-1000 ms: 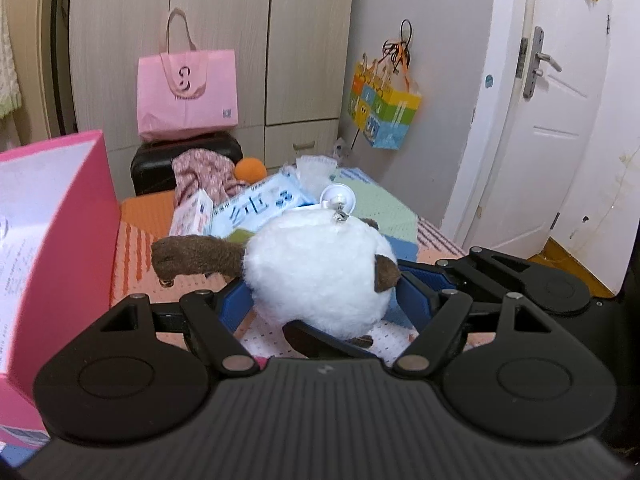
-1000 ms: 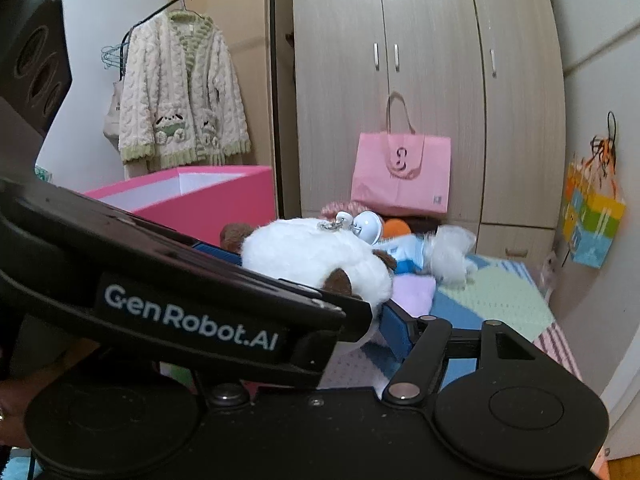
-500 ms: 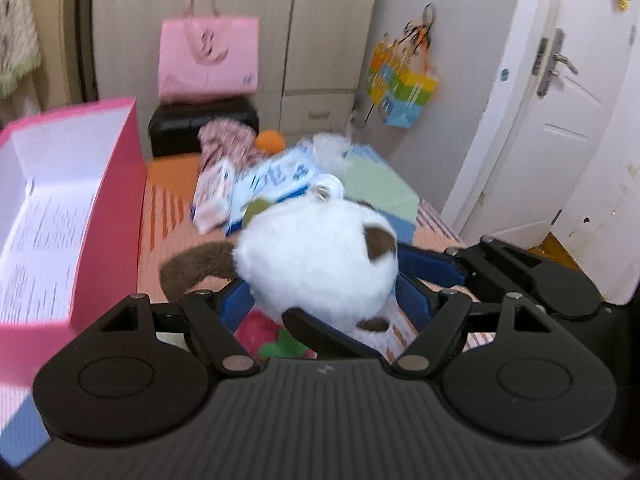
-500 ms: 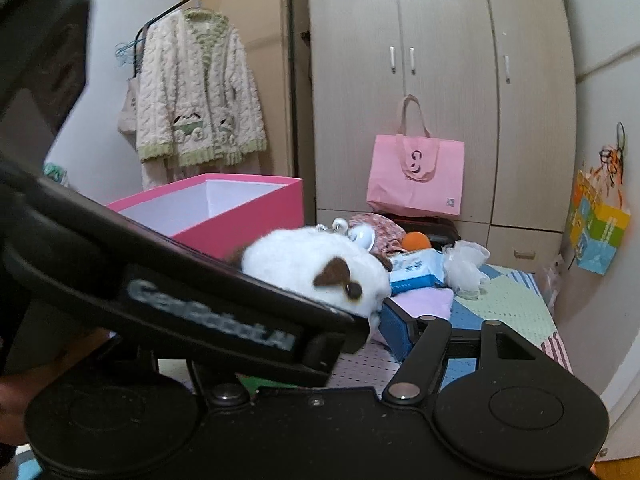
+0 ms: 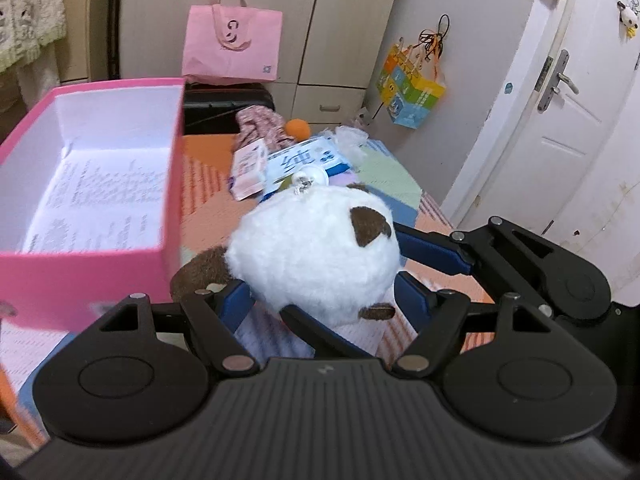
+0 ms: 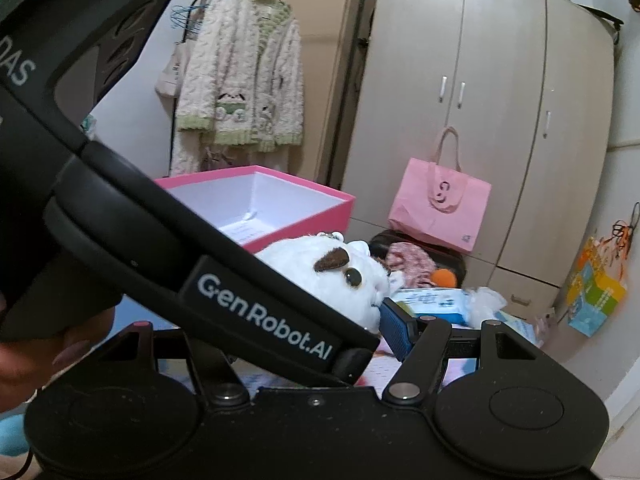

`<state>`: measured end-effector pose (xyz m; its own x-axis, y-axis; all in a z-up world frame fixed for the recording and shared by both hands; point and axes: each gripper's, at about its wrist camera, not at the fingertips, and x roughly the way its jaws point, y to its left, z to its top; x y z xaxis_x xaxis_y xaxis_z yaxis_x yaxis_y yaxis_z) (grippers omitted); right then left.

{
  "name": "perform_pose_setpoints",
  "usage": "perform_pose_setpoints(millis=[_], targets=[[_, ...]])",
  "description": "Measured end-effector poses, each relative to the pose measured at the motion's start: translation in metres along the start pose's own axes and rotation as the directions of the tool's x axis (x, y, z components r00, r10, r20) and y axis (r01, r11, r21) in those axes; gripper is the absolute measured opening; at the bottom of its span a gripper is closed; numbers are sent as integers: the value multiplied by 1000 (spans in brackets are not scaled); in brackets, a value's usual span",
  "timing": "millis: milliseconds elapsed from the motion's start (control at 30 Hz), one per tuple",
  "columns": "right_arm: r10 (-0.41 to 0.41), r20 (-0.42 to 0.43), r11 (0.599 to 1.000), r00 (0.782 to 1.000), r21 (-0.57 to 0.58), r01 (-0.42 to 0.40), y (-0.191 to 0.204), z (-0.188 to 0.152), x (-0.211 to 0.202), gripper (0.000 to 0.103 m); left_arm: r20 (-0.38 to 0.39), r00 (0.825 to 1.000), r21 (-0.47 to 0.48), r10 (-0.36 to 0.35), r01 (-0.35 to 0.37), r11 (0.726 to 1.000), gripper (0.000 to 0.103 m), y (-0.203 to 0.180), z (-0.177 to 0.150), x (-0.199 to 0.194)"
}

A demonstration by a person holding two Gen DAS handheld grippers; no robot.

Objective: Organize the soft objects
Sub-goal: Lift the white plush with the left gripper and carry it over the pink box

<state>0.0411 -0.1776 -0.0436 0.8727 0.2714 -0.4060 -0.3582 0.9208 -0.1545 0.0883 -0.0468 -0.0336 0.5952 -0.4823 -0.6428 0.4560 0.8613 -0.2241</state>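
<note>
A white plush toy [image 5: 312,256] with brown ears and a brown tail hangs above the patchwork bedcover, carried by both grippers. My left gripper [image 5: 324,300] has its blue pads [image 5: 236,304] pressed on the toy's two sides, and its jaws are closing on it. In the right wrist view the toy [image 6: 316,260] sits between the fingers of my right gripper [image 6: 344,300]. One of its blue pads [image 6: 396,332] touches the toy, and the left gripper's body hides the other. An open pink box [image 5: 80,276] with a white inside stands just left of the toy.
Beyond the toy lie a blue wipes pack [image 5: 304,160], a small carton [image 5: 248,168], a floral cloth [image 5: 260,128] and an orange ball [image 5: 298,128]. A pink tote [image 5: 232,48] rests on a black case by the wardrobe. A cardigan [image 6: 240,92] hangs on a rack.
Both grippers have risen and swung left toward the pink box with the plush toy in them. The toy has rolled, and more of the box's inside shows.
</note>
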Motion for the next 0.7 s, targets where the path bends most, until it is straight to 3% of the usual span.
perform_pose_setpoints(millis=[467,700], targets=[[159,-10,986,987,-54,-159,60,26,-3,71,-80,993,-70,92,-98,993,74,49,-15,-64],[191,12,980,981,-49,-191,63,47,11,72,-48,991,-77,128,-131,988,74,67,1,-77]])
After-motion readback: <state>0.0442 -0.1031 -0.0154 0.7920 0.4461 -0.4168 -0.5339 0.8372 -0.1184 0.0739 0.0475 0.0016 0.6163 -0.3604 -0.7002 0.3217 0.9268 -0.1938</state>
